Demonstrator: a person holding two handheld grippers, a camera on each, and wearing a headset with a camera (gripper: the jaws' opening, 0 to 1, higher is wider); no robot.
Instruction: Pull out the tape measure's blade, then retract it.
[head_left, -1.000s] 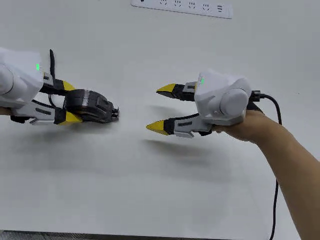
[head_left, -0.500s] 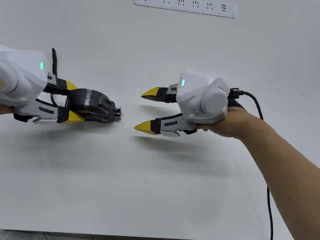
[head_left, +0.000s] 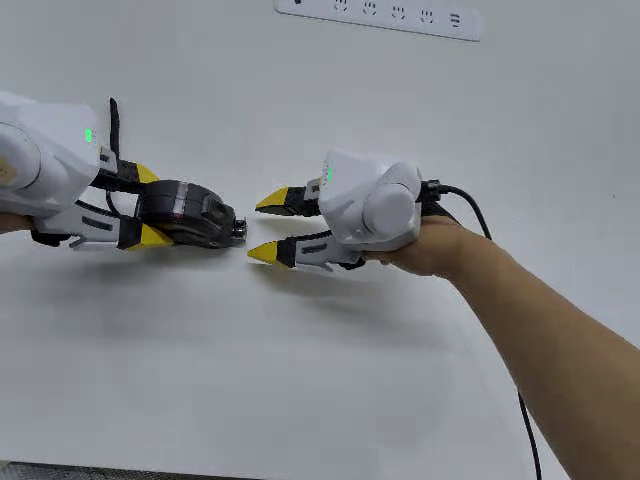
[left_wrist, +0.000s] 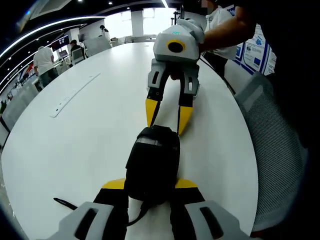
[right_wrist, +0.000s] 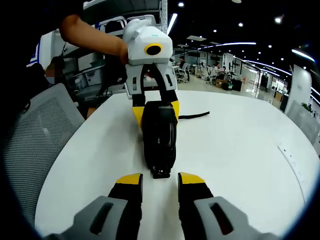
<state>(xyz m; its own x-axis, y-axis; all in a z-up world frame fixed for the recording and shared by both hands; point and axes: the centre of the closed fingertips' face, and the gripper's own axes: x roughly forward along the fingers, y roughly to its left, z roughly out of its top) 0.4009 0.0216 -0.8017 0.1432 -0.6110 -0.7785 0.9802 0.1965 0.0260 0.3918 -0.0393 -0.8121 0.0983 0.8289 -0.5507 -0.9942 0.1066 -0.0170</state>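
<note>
gripping the tape measure (head_left: 190, 212) with the left gripper (head_left: 150, 205), yellow jaw tips clamped on both sides of the black case, rear half of the case between them. holding it low over the white table (head_left: 300, 390); cannot tell if resting on it. no blade pulled out, just the end hook (head_left: 240, 229) sitting at the front of the case, pointed at the right gripper (head_left: 262, 227). right gripper spread apart, gripping nothing, held in a hand (head_left: 425, 250), jaws aimed back at the case. tips just beside the hook, one on either side; cannot tell if touching. from the right gripper view: case nose-on, hook lined up with the gap between the two jaws. from the left gripper view: right gripper's tips flanking the case front. black strap (right_wrist: 192, 116) trailing on the table beside the left gripper. black cable (head_left: 470, 205) running off the back of the right gripper. white power strip (head_left: 380, 15) at the far edge of the table.
</note>
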